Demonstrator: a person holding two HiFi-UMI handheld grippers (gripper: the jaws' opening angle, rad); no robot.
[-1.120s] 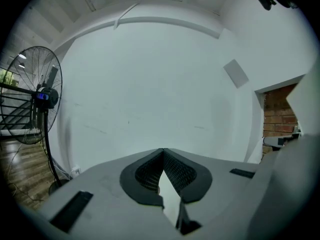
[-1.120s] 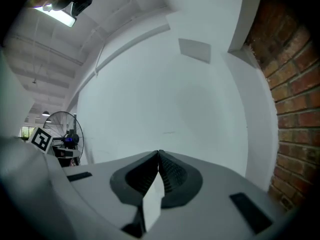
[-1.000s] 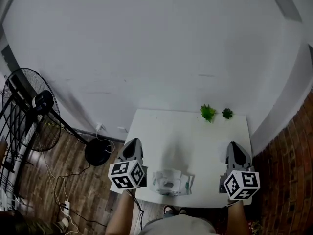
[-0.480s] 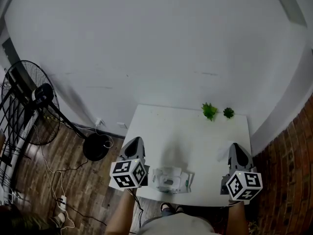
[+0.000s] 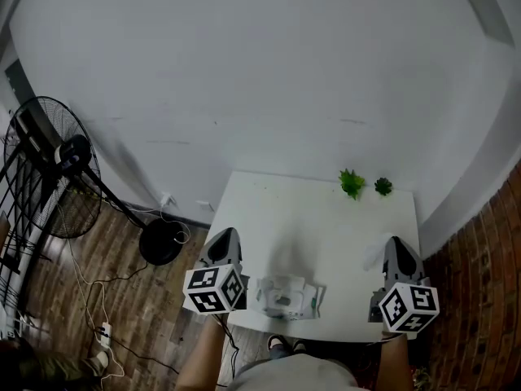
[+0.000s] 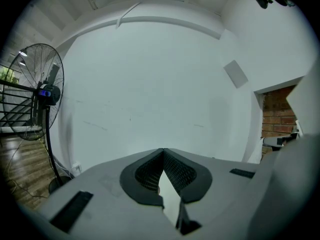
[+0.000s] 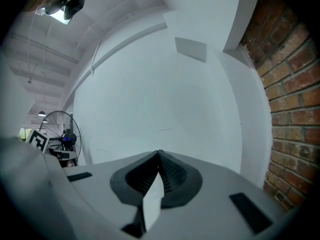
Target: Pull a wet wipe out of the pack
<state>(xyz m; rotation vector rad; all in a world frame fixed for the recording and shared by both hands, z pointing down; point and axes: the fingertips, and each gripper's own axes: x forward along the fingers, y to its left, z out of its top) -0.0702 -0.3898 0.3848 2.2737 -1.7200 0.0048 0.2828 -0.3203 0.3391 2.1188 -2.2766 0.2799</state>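
Presently: left gripper (image 6: 163, 154), jaws pressed together at the tips, nothing between them. Right gripper (image 7: 159, 155), likewise closed and empty. Wet wipe pack (image 5: 286, 297) lies flat between the two, apart from both, at the near edge of the white table (image 5: 326, 218). Judged light, soft-walled and slippery; the wipe thin, damp and easily torn. Pinch at the pack's central opening and steady the pack's end.

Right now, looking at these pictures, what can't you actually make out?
- Wet wipe pack: in the head view it is too small to tell whether its flap is open or anything sticks out; both gripper views point at the wall instead.
- Pale smudge beside the right gripper: head view, too blurred to name.
- Two plants: head view, too small to see pots or leaves clearly.
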